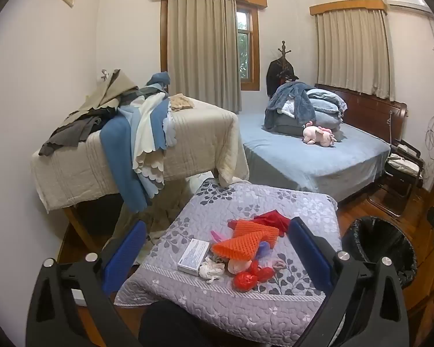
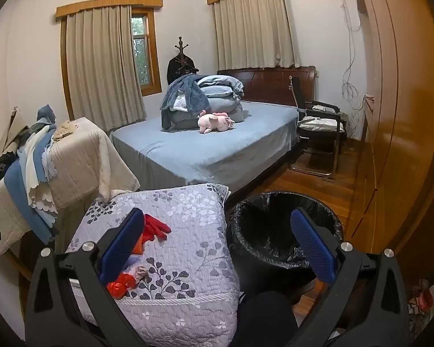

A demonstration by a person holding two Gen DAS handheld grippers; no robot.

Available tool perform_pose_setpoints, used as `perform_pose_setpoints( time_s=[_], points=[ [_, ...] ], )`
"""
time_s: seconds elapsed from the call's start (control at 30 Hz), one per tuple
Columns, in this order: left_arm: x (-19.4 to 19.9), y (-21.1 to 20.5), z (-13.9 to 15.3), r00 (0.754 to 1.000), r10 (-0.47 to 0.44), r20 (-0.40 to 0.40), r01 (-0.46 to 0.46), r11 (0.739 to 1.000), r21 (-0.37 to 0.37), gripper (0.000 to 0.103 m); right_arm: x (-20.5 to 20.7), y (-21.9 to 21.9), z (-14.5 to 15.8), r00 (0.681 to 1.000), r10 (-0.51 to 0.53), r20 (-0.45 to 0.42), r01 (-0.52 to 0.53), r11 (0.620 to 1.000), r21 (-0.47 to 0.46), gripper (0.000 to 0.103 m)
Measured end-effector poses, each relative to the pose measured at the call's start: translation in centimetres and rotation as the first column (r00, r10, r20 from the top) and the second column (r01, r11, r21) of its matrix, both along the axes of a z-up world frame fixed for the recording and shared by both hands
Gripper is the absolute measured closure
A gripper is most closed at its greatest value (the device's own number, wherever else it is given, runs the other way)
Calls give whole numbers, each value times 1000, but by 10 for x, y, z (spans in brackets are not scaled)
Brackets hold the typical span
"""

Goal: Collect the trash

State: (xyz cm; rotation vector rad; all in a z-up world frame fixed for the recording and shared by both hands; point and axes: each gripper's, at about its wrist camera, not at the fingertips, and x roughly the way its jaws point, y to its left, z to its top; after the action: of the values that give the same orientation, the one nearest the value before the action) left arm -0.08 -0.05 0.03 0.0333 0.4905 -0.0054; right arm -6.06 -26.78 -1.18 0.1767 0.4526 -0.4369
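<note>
**Both tongs wide and empty over the trash pile**

My left tongs are spread as wide as they go, gripping nothing. Their blue pads frame the heap of trash on the grey leaf-patterned quilt covering the table, with no pad touching anything. In that heap I see orange foam netting, a red scrap at its twelve o'clock, a small white box at nine o'clock, crumpled white tissue and a red plastic wad at six o'clock.

My right tongs are equally released and empty. The left pad hangs in front of the trash; the right pad hangs over the black-lined bin. The bin stands on the wooden floor just beside the table, at three o'clock of the heap.

Beyond, at twelve o'clock, lies a bed with folded bedding and a pink plush toy. At ten o'clock a second table carries draped cloths.
</note>
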Motion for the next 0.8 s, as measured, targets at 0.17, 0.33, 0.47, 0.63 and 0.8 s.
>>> perform_pose_setpoints(
  time_s=[0.17,0.33,0.47,0.63,0.8],
  points=[
    [0,0,0,1000,-2,-3,2,1000,-4,6,-1,-1,0,1000,-1,4,1,1000,3,5],
    [0,-1,-1,1000,-3,-10,3,1000,-4,6,-1,-2,0,1000,-4,4,4,1000,5,5],
    [-2,-6,-4,1000,-7,-11,7,1000,-4,6,-1,0,2,1000,-1,0,1,1000,6,5],
    [-1,-6,-7,1000,-11,-16,11,1000,-7,6,-2,-3,-1,1000,-4,-1,4,1000,3,5],
    [-1,-4,-8,1000,-11,-20,11,1000,-11,6,-2,-8,-2,1000,-8,-5,8,1000,2,5]
  ],
)
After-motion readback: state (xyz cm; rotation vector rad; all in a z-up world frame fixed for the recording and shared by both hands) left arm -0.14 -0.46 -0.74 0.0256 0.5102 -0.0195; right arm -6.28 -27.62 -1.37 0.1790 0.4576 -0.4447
